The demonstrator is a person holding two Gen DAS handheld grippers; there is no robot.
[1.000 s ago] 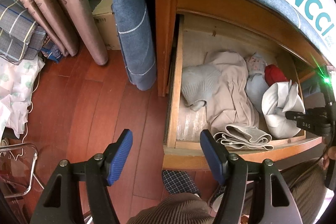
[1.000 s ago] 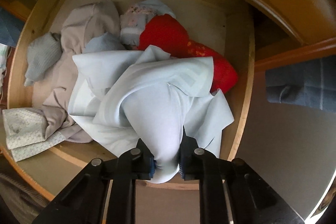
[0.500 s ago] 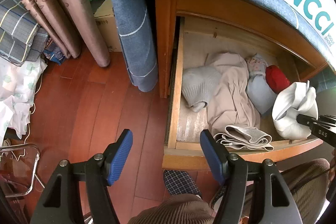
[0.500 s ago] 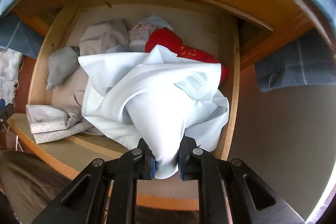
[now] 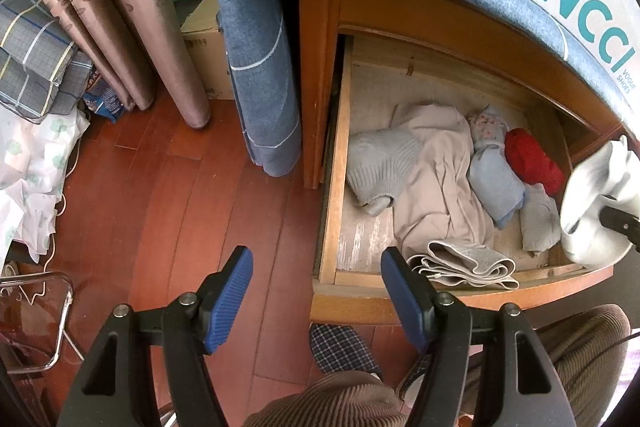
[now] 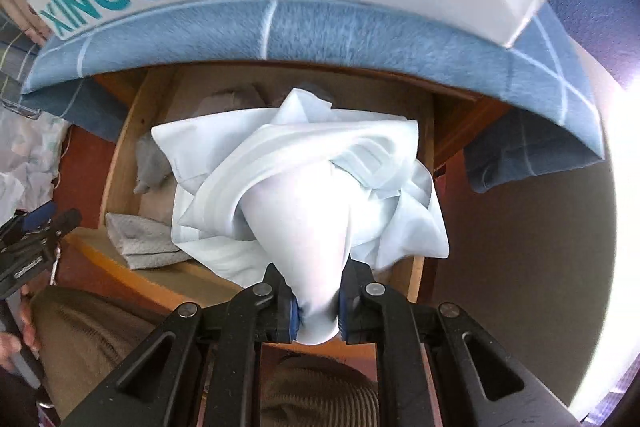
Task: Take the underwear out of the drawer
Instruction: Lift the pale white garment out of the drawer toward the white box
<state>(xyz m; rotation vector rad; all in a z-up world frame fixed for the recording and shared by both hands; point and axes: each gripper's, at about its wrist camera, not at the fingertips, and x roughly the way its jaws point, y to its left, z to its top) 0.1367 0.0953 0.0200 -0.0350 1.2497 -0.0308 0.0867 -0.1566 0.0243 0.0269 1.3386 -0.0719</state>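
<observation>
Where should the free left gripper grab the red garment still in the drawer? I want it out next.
Pinch the red garment across its narrow width at the raised middle, coming straight down from above; it lies as a rolled bundle near the drawer's right wall.

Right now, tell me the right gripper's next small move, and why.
Probably lift a little more, then carry it clear. The right gripper is shut on the bunched pale blue-white underwear, whose loose folds hang above the open wooden drawer. The left gripper is open and holds nothing.
</observation>
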